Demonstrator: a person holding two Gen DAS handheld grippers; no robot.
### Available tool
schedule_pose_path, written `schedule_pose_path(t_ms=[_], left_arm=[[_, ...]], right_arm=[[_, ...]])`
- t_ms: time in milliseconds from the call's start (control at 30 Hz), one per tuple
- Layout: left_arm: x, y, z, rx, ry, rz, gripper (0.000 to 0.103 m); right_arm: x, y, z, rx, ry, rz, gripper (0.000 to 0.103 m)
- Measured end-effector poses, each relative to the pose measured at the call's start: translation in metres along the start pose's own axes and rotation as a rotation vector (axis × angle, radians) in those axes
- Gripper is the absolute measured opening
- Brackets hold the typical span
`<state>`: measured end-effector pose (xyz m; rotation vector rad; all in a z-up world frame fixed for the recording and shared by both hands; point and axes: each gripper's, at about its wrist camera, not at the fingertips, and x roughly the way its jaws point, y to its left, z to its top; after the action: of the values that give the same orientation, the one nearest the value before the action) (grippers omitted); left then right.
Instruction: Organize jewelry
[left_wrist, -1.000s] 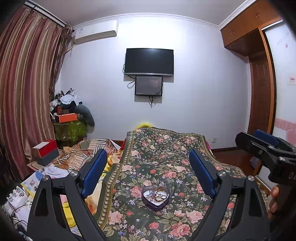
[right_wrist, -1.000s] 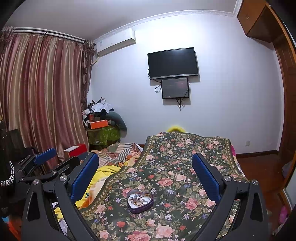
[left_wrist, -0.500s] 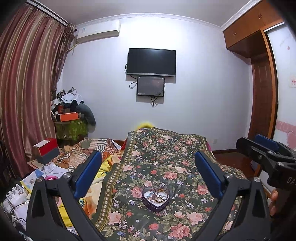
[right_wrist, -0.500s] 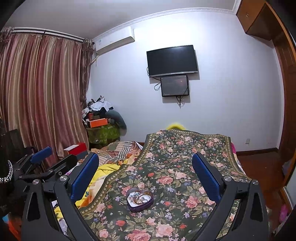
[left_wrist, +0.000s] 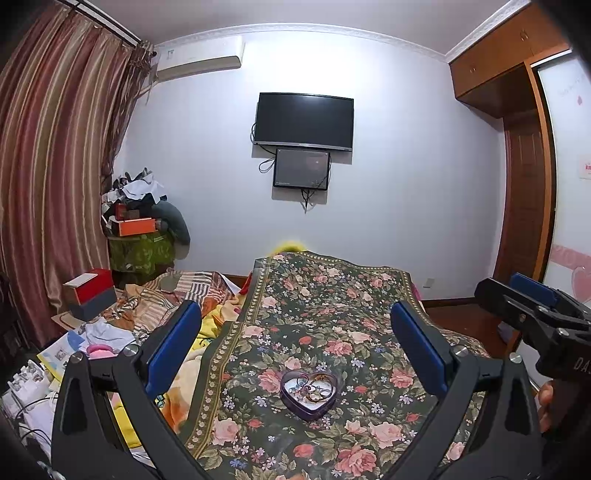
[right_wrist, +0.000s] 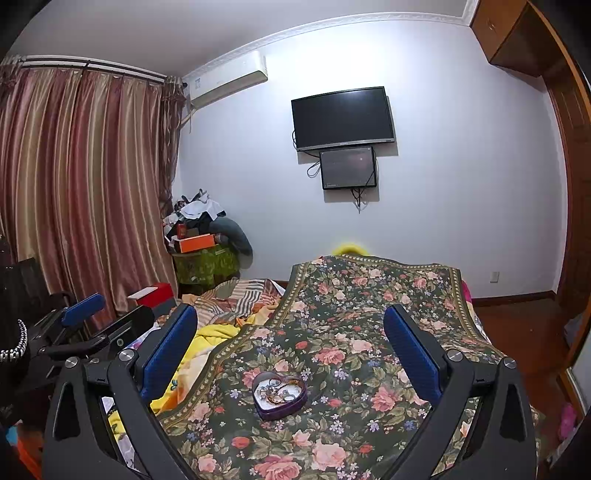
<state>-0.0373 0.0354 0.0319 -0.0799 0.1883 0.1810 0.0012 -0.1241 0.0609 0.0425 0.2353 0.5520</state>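
A purple heart-shaped tin (left_wrist: 309, 392) (right_wrist: 279, 394) holds a tangle of rings and bracelets. It rests on a dark floral cloth (left_wrist: 325, 302) (right_wrist: 369, 295) spread over a table. My left gripper (left_wrist: 295, 328) hovers above and short of the tin, wide open and empty. My right gripper (right_wrist: 290, 325) does the same, its blue pads (right_wrist: 412, 352) far apart with nothing between them. In the left wrist view the right gripper (left_wrist: 532, 306) shows at the right edge, with fingers of a hand (left_wrist: 546, 404) on its handle. The left gripper (right_wrist: 88, 321) shows at the left of the right wrist view.
Striped and yellow bedding (left_wrist: 173, 302) lies heaped left of the cloth. A red box (left_wrist: 88, 291), papers and clutter sit farther left by striped curtains (left_wrist: 48, 177). Two screens (left_wrist: 303, 122) hang on the far wall. A wooden wardrobe and door (left_wrist: 524, 206) stand at the right.
My left gripper's jaws have spread wider apart. Both views have shifted only slightly; the tin has stayed where it was.
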Motion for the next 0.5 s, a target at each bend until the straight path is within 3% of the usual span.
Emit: schedule_pose_path(t_ms=[500], left_arm=[[0.0004, 0.0002, -0.0016, -0.007, 0.023, -0.023, 0.103]], right_arm=[[0.0012, -0.0016, -0.0009, -0.003, 0.003, -0.004, 0.1]])
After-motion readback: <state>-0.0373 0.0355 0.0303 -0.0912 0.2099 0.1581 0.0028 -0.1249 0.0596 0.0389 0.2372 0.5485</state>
